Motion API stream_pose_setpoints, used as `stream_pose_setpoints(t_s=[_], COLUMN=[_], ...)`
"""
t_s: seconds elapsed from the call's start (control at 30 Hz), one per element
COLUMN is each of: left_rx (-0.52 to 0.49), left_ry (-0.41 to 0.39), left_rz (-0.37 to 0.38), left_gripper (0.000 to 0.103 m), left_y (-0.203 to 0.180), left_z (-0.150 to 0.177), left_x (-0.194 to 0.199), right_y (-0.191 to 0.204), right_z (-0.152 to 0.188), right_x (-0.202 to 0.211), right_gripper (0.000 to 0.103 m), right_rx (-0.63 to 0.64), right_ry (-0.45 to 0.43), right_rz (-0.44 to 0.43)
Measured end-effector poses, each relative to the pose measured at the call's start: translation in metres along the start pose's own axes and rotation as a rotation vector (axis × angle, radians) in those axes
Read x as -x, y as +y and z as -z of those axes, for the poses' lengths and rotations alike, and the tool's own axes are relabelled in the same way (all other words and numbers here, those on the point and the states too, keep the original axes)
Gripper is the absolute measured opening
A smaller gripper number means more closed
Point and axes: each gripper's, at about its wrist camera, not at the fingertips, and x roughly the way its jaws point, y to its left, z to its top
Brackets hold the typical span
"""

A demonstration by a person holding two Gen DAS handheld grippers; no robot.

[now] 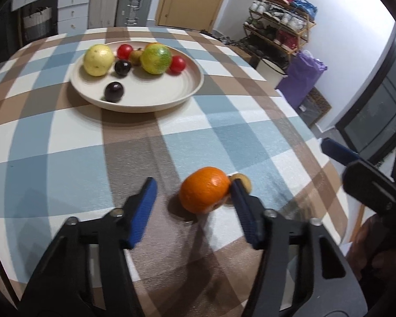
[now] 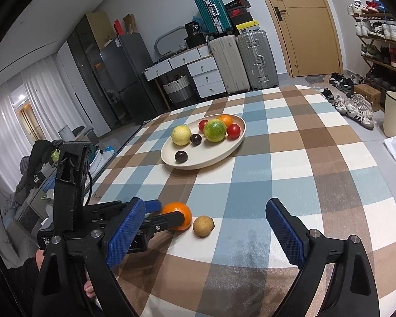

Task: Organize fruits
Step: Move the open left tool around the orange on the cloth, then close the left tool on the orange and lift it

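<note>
**One orange bracketed, not yet pinched**

Two fingers of the left hand-held gripper [image 1: 192, 183] straddle the orange [image 1: 204, 192], which sits on the desk [image 1: 66, 145]. In the left wrist view the finger on the orange's right side touches its skin, while the other stands a little apart from its left side, so the jaws are part spread around the orange and not clamped on it. The orange is round, with no long axis to line up on, and it lies straight ahead of this gripper, right at the fingertips.

Just beside the orange, on its right, lies a small brown fruit [image 1: 244, 181], touching or almost touching it behind the right finger. I judge this the thing to watch: that finger sits between the two fruits and could nudge the brown one as the grip firms.

The right hand-held gripper [image 2: 206, 204] is spread wide and empty, to the right of the orange and near the brown fruit, so the left hand is clearly the nearer one for the orange.

Well beyond the orange, and somewhat to its left in the left wrist view, stands the plate [image 1: 145, 108], already carrying several fruits. Its near side is bare, which looks like the place to set the orange.
</note>
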Motion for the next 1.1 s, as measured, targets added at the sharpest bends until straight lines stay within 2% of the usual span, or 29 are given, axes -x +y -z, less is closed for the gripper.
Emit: stream_pose_setpoints(t_s=[0.03, 0.13, 0.27, 0.37, 0.57, 1.1], left_rx=[-0.002, -0.023, 0.020, 0.020, 0.045, 0.058], left_ry=[-0.001, 0.003, 0.013, 0.002, 0.012, -0.047], left_rz=[0.015, 0.023, 0.056, 0.031, 0.041, 0.006], left_gripper=[0.036, 0.035, 0.034, 0.034, 0.034, 0.034], left_y=[-0.001, -0.005, 0.003, 0.004, 0.009, 0.021], left_z=[0.000, 0.000, -0.002, 0.000, 0.002, 0.011], left_x=[0.000, -0.001, 0.000, 0.004, 0.016, 0.057], right_y=[-0.001, -0.002, -0.004, -0.006, -0.005, -0.001], right_z=[0.000, 0.002, 0.006, 0.007, 0.009, 0.021], right_x=[0.000, -0.003, -0.004, -0.005, -0.008, -0.046], right_gripper=[0.095, 0.095, 0.095, 0.094, 0.095, 0.094], right_rx=[-0.001, -0.007, -0.015, -0.019, -0.016, 0.010], right_ry=[0.002, 0.010, 0.023, 0.029, 0.045, 0.172], right_rz=[0.000, -0.001, -0.005, -0.008, -0.009, 0.022])
